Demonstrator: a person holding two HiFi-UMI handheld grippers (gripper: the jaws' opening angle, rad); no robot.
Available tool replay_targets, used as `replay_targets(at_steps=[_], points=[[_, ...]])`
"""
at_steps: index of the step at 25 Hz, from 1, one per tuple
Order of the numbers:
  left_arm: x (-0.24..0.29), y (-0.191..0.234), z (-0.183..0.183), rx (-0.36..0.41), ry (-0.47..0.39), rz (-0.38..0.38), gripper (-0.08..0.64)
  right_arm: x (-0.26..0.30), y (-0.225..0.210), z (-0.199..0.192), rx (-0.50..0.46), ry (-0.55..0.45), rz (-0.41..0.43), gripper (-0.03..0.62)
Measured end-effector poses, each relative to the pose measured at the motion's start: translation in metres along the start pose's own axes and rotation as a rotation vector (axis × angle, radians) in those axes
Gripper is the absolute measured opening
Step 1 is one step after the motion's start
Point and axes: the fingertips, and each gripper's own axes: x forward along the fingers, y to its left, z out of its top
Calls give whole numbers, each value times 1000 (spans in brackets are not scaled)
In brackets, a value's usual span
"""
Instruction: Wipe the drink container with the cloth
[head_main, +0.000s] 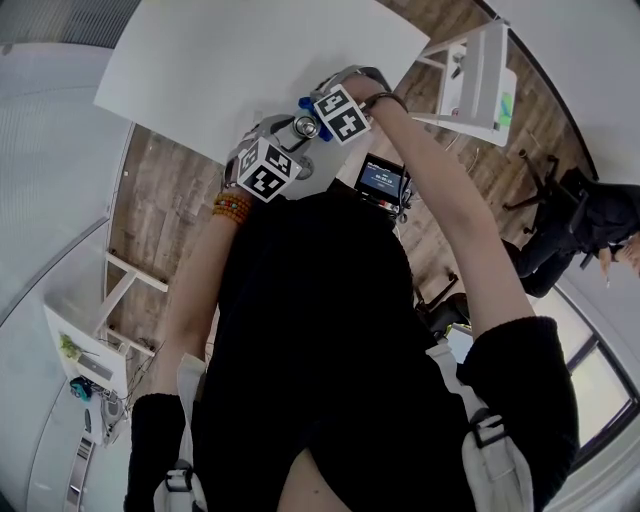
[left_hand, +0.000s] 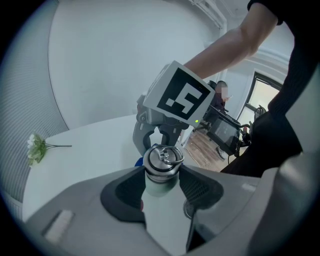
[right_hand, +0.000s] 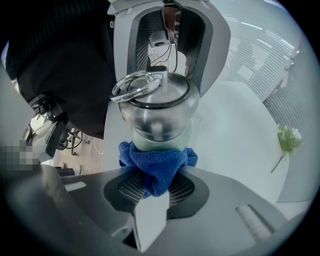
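Nearest your right lens is the cloth (right_hand: 156, 167), a soft blue wad. The right gripper (right_hand: 155, 187) is closed on it, and the free folds press against the bottle (right_hand: 155, 107) just under its steel cap. The left gripper (left_hand: 161, 187) is clamped on the bottle's pale green neck, directly below the same cap. The bottle is therefore held between your two grippers, over the near edge of the white table (head_main: 250, 60).

Expect the bottle to be rigid and probably slick, with smooth metal on top and a glossy body. Grip it on the body, as your left gripper does now, not on the rounded cap. The loose ring on the cap will likely flop and could snag the cloth. The cloth is limp and bunches up, so only the part sticking out past the jaws will wipe.

Both sets of jaws hide the bottle's lower body. You cannot tell its length, how full or heavy it is, or whether its base touches the table. The head view shows little more than the marker cubes and your arms.
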Motion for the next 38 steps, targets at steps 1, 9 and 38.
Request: replay_targets(at_steps=[1,9,38], points=[[0,-1,0,-1,1,0,225,1,1,0,3,0,5,118],[-1,1,-2,-17,-6,2,225,13,1,-2,76,8,87,118],[-76,35,66,-203,-405,119,147,-142,20,-31,733,-410,-629,118]])
